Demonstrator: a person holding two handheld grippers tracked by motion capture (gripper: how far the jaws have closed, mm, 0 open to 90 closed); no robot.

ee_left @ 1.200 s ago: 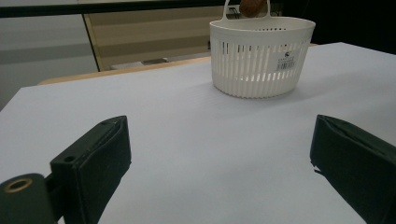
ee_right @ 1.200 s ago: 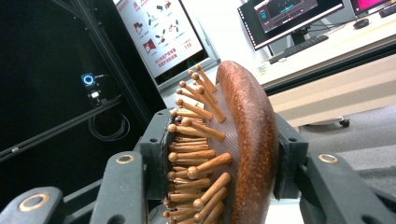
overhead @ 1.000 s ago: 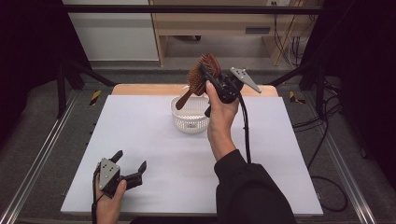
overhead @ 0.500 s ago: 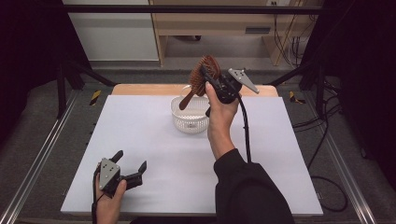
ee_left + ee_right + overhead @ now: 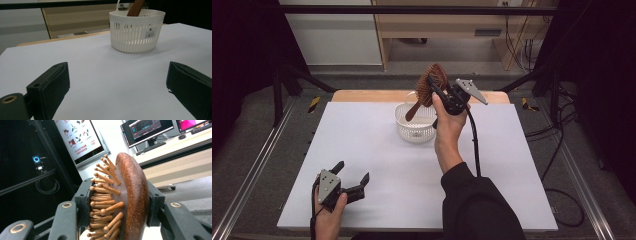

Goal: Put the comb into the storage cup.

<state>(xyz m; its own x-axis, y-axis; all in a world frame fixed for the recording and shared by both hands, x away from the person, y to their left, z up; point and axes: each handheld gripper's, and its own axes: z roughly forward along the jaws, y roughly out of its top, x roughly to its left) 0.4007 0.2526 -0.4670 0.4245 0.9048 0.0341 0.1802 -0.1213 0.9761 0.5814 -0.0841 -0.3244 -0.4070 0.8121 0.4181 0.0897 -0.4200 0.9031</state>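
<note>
Your right gripper (image 5: 435, 93) is raised above the far middle of the tabletop (image 5: 377, 150), its fingers (image 5: 83, 202) clamped on the head of a brown wooden hairbrush (image 5: 430, 86). In the right gripper view one finger presses the bristle side and the other the smooth rounded back; the wooden bristles (image 5: 105, 195) point to that view's left. In the high view the brush is tilted, head up and away from you, handle (image 5: 413, 108) slanting down to the left into the mouth of a white slotted basket (image 5: 414, 131). Can't tell if the handle tip touches the basket. In the left gripper view the brown handle (image 5: 135, 7) pokes up above the rim of the basket (image 5: 136, 31), which has a small label on its side.

The basket sits on the tabletop near the far edge, about centre, just below your right hand (image 5: 447, 125). A black cable (image 5: 473, 145) trails from that gripper down past your dark sleeve (image 5: 477, 205).

Your left gripper (image 5: 349, 177) rests low at the near left corner of the tabletop, well apart from the basket, held in your left hand (image 5: 328, 217). Its fingers (image 5: 48, 88) are spread wide with nothing between them, just bare white tabletop.

Behind the tabletop: a wooden desk (image 5: 437, 25) and grey floor. The right gripper view shows monitors (image 5: 147, 131) and a poster (image 5: 80, 135) in the background.
</note>
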